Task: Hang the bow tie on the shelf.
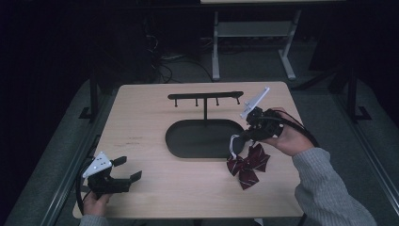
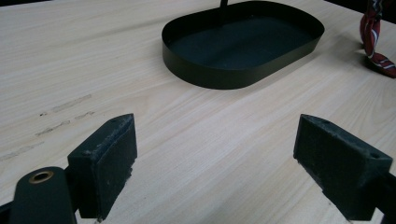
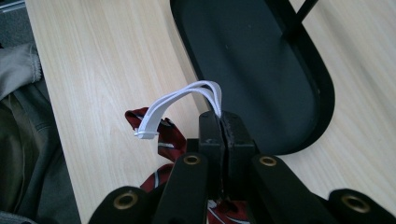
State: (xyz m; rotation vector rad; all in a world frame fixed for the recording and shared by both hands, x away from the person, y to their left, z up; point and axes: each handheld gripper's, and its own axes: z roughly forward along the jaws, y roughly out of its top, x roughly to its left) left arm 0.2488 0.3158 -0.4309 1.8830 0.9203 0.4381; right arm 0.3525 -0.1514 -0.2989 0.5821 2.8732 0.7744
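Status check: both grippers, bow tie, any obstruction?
Right gripper shut on white elastic strap of dark-red striped bow tie. Left gripper open, idle. Black hook stand unobstructed.

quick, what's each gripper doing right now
Left gripper: open, fingers wide apart over bare table, holding nothing.
Right gripper: shut on the white elastic strap of the dark red bow tie.

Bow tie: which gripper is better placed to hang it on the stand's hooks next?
Right. The right gripper is shut on the white elastic loop of the bow tie, beside the stand. The left gripper sits open at the table's near-left corner.
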